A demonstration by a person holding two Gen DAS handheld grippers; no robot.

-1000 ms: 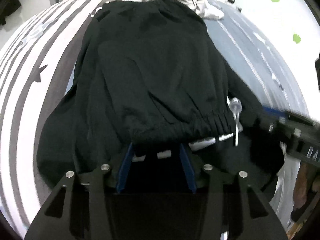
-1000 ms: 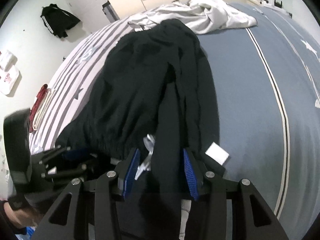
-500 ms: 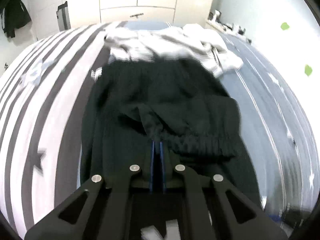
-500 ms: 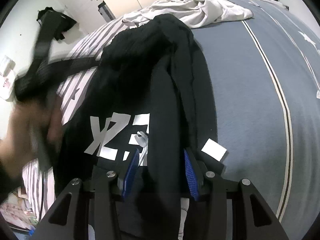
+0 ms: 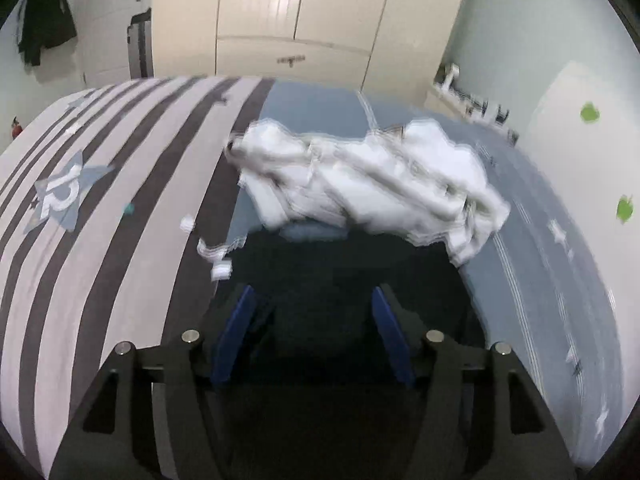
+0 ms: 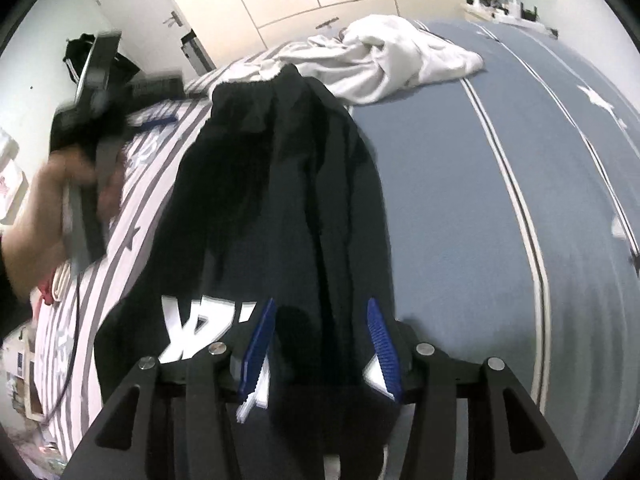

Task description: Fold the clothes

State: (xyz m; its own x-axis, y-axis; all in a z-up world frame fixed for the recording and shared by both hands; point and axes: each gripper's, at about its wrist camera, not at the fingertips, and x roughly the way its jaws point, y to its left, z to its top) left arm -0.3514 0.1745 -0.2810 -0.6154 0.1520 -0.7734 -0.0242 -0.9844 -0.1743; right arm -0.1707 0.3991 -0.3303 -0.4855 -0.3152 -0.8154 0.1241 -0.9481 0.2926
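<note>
A black garment with white lettering [image 6: 280, 200] lies lengthwise on the bed, its elastic hem at the far end. It also shows in the left wrist view [image 5: 344, 280], dark and blurred. My left gripper [image 5: 312, 320] is open over the garment's far end, with nothing between its blue pads. It also shows in the right wrist view [image 6: 94, 92], held in a hand above the striped side. My right gripper [image 6: 322, 328] is open around the near part of the garment, a thick fold of black cloth lying between its pads.
A crumpled white garment [image 5: 372, 184] lies just beyond the black one, seen also in the right wrist view [image 6: 384, 60]. The bed cover [image 6: 480, 200] is blue on the right, grey-striped on the left. Wardrobe doors [image 5: 296, 12] stand behind the bed.
My left gripper shut on the garment's near hem, carried it over toward the far end, then opened and let it go. My right gripper stayed open over the near part.
</note>
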